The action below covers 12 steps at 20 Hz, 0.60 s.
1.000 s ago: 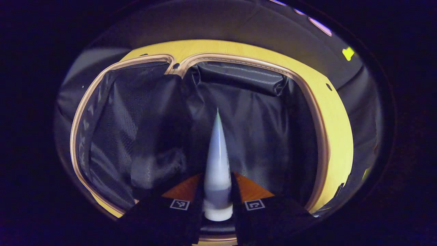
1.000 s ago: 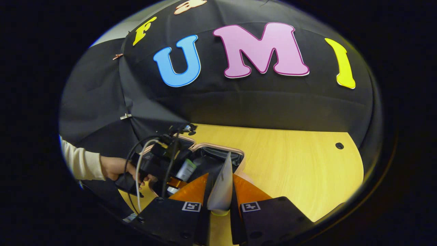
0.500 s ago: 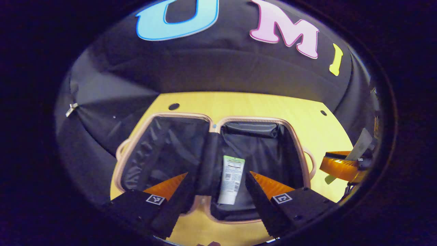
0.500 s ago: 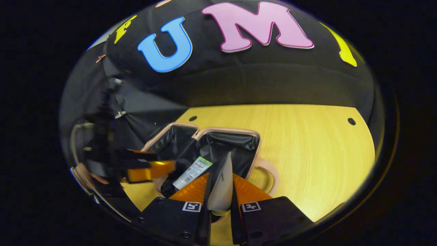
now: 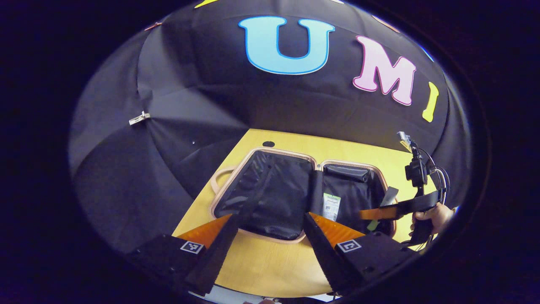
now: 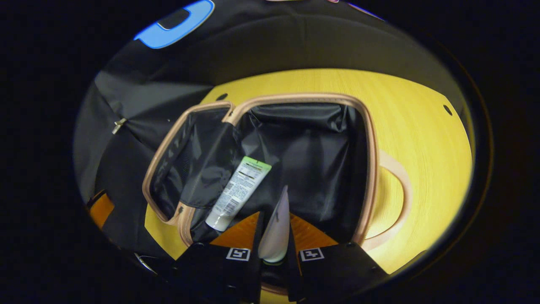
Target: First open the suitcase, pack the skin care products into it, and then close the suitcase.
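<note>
Yellow table [image 6: 422, 139], suitcase [image 6: 371, 169] open, one tube [image 6: 238, 192] inside. Right gripper [image 6: 274, 234] clamps second tube [image 6: 276, 228]: light, squashy, best held mid-body. Left gripper [image 5: 270, 230] spread, empty.

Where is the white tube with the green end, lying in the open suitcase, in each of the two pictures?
Left gripper view: white tube with the green end, right of centre, in the suitcase's right half.
Right gripper view: the tube lies left of centre, slanted.
Shared landmark: the suitcase's tan zipper rim.

One open suitcase [image 6: 371, 169], two skincare tubes [image 6: 238, 192] [image 6: 276, 230], two grippers [image 5: 268, 230] [image 6: 274, 236], one table [image 6: 422, 139]
</note>
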### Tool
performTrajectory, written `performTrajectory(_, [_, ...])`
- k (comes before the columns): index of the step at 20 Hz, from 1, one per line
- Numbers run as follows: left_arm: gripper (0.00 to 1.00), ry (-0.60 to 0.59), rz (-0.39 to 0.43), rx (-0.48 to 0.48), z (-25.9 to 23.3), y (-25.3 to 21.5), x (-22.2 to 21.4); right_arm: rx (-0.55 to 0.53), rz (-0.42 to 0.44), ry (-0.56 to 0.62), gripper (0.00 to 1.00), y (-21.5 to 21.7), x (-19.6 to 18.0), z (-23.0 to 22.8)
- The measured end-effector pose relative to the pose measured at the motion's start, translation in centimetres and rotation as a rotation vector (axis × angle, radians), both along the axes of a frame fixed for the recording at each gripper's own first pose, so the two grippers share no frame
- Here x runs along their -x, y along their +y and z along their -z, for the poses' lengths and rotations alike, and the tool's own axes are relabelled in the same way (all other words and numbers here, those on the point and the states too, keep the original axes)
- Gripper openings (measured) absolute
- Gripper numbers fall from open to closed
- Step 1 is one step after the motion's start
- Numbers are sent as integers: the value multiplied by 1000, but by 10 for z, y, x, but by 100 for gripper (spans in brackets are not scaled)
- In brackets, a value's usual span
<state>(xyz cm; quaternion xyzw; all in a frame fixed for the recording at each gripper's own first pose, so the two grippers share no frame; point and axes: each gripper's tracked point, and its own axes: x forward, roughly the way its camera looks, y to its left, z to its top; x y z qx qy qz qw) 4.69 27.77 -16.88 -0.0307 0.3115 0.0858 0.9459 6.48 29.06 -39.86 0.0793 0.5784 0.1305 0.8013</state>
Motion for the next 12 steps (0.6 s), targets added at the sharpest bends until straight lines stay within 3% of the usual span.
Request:
performTrajectory(1, [98, 4, -15, 14, 2, 7, 7, 22, 9, -17, 22, -2, -3, 0])
performTrajectory(2, [98, 8, -30, 27, 5, 12, 11, 38, 19, -34, 22, -4, -8, 0])
performTrajectory(5, [99, 41, -100, 31, 21, 40, 20, 43, 28, -86, 75, -5, -10, -19])
performTrajectory(6, [99, 35, -121, 29, 23, 51, 16, 38, 24, -106, 69, -4, -9, -26])
performTrajectory(8, [99, 27, -145, 12, 37, 74, 9, 13, 21, -144, 98, -1, -6, -44])
performTrajectory(12, [98, 3, -162, 13, 41, 128, -37, -28, 19, -268, 98, -13, 0, -90])
